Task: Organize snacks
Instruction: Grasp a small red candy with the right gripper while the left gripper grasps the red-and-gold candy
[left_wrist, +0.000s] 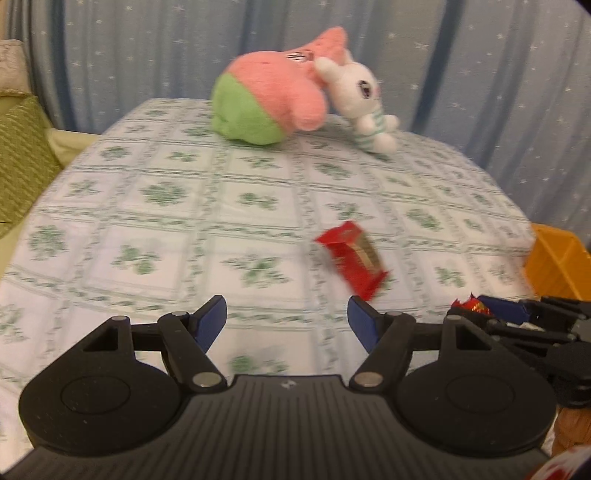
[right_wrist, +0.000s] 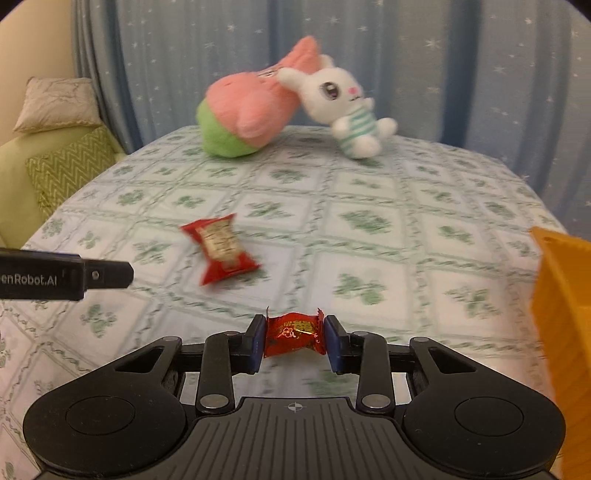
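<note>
A red snack packet (left_wrist: 352, 258) lies on the green-patterned tablecloth, just ahead and right of my left gripper (left_wrist: 288, 321), which is open and empty. The same packet shows in the right wrist view (right_wrist: 221, 249). My right gripper (right_wrist: 294, 339) is shut on a small red wrapped candy (right_wrist: 293, 334), held above the cloth. In the left wrist view the right gripper (left_wrist: 495, 314) shows at the right edge with the candy (left_wrist: 472, 305). An orange bin (right_wrist: 561, 295) stands at the right; it also shows in the left wrist view (left_wrist: 554, 258).
A pink-and-green plush (left_wrist: 269, 96) and a white bunny plush (left_wrist: 365, 103) lie at the table's far side. A green sofa with cushions (right_wrist: 70, 166) stands left. A blue star curtain (right_wrist: 443, 66) hangs behind. The left gripper's body (right_wrist: 55, 278) reaches in from the left.
</note>
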